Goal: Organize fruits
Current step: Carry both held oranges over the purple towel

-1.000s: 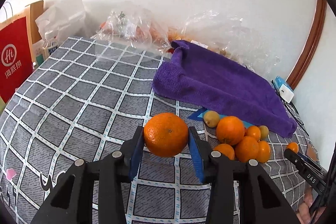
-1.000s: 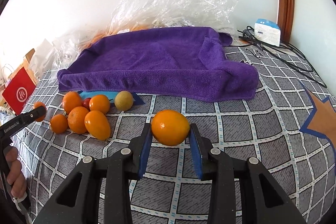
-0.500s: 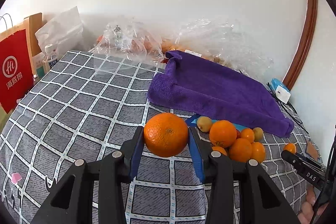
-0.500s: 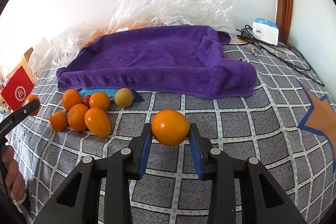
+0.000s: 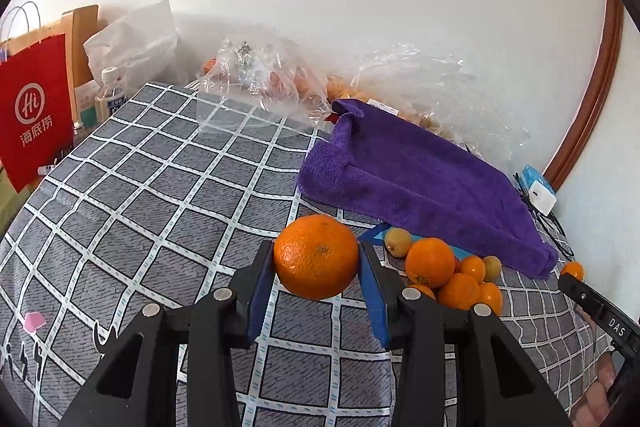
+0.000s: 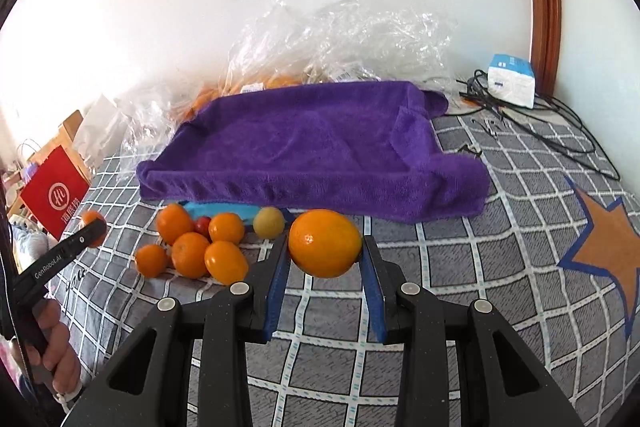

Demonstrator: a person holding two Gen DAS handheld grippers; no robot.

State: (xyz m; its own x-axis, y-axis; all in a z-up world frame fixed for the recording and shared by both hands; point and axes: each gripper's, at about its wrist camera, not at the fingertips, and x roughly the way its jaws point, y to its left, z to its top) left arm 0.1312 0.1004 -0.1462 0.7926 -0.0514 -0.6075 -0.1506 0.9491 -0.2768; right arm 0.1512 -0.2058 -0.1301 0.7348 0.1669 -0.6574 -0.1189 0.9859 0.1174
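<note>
My left gripper (image 5: 317, 261) is shut on a large orange (image 5: 316, 255) and holds it above the checked cloth. My right gripper (image 6: 325, 247) is shut on a smooth orange (image 6: 325, 242), also held above the cloth. A pile of small oranges with a yellow-green fruit (image 6: 200, 245) lies on the cloth in front of a purple towel (image 6: 312, 143); the pile also shows in the left wrist view (image 5: 444, 271), right of the held orange. The towel shows there too (image 5: 420, 183).
Clear plastic bags with fruit (image 5: 260, 87) lie at the back by the wall. A red paper bag (image 5: 34, 111) and a bottle (image 5: 109, 95) stand at the left edge. A white-blue box (image 6: 512, 85) with black cables (image 6: 552, 123) lies at the back right.
Both grippers have risen and pulled back a little with their oranges still held. The fruit pile and towel look farther away and lower in both views.
</note>
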